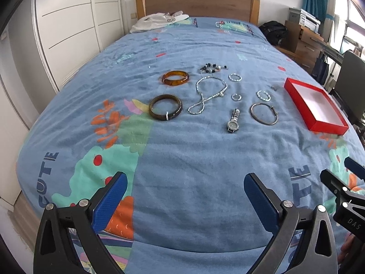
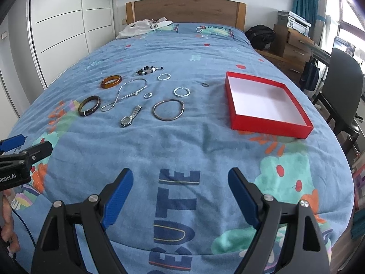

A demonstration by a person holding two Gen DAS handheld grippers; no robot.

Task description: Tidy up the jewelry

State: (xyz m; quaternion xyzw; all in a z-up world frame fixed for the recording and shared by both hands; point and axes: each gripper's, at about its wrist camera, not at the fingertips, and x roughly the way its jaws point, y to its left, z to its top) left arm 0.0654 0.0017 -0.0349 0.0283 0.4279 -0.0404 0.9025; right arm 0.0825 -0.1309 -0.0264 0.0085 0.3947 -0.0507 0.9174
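Watch [image 2: 130, 116] lies flat, strap pointing away toward headboard | red box [image 2: 269, 123] rightward | both grippers' fingers wide apart, empty

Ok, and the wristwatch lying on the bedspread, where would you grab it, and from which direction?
Probably by the metal band just behind the round face, coming straight down from above. The wristwatch lies flat and stretched out, face nearest the grippers; its band is narrow enough to span crosswise. The right gripper, open, looks closest. The thin hoop beside it lies apart.
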